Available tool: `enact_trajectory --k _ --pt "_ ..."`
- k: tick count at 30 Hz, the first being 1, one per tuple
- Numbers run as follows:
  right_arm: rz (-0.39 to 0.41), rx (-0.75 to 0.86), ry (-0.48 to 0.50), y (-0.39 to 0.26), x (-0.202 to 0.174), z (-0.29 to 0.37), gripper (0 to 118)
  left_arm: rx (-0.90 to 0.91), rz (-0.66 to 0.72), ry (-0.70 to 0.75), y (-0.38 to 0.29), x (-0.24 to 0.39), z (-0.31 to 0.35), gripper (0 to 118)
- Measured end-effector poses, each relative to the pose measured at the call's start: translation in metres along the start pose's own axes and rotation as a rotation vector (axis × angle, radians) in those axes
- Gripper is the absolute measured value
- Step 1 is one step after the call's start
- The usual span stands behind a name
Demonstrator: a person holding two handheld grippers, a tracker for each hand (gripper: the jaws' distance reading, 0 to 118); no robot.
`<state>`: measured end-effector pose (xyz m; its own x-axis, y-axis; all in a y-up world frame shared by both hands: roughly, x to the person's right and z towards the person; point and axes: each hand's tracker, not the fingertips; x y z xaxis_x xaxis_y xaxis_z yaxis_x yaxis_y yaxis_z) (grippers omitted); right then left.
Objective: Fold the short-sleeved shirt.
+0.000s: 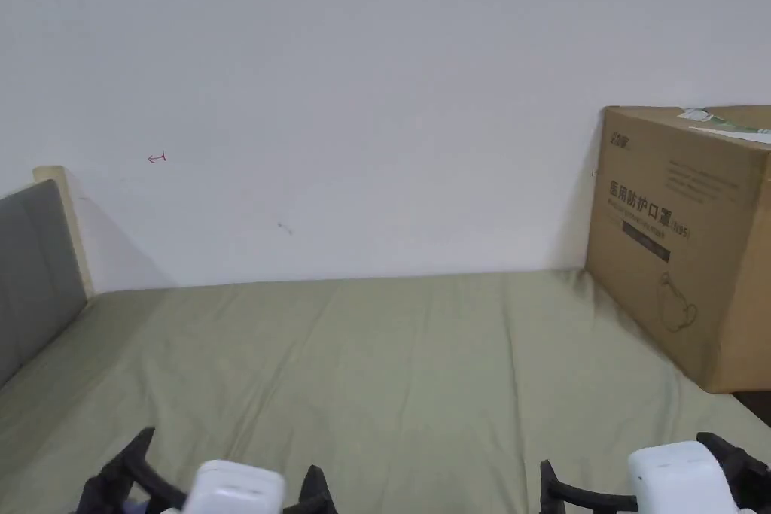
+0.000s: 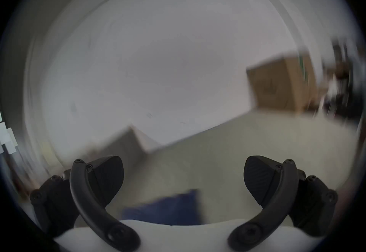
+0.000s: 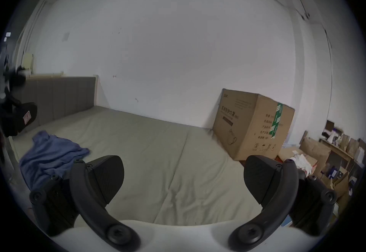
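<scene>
Lying crumpled on the green bed sheet [image 3: 158, 157] left of the right gripper [image 3: 183, 179], the blue shirt [image 3: 49, 155] risks a bunched multi-layer pinch, both this and the left gripper [image 2: 183, 179] gaping wide, empty, the latter's view blurred.

Head view: you look from above, level at the white wall [image 1: 376, 86].
Gripper views: low over the olive-green bedsheet [image 3: 158, 147], facing the wall.
Shared: the brown cardboard box [image 1: 693, 237].
</scene>
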<state>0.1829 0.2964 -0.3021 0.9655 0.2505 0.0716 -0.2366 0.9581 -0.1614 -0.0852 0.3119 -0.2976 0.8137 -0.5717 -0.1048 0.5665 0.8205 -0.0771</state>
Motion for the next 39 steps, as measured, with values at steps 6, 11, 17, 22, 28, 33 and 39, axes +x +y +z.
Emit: enact_trajectory --k 6,11,17,22,28,33,39 --pt "-1.517 -0.104 0.062 -0.061 0.062 -0.001 118 0.212 -0.956 0.171 -0.019 0.044 -0.005 118" --pt "-2.277 -0.391 -0.082 -0.141 0.067 -0.011 118 0.241 -0.956 0.108 -0.019 0.045 -0.010 118" --pt "-0.949 -0.064 0.026 -0.046 0.064 -0.008 118 -0.024 0.058 -0.158 0.008 0.003 -0.016 118" --pt "-0.037 0.331 -0.096 -0.003 0.001 0.019 118 0.084 0.616 -0.182 -0.007 -0.019 -0.005 118" --pt "-0.182 0.206 0.002 0.003 0.001 0.021 118 0.114 0.522 -0.132 -0.005 -0.005 0.006 118" --pt "-0.155 0.191 -0.011 -0.001 0.000 0.022 118 0.077 0.547 -0.152 -0.005 -0.006 0.005 118" --pt "-0.189 0.170 -0.009 -0.003 0.003 0.022 118 0.058 0.550 -0.159 -0.007 -0.008 0.004 118"
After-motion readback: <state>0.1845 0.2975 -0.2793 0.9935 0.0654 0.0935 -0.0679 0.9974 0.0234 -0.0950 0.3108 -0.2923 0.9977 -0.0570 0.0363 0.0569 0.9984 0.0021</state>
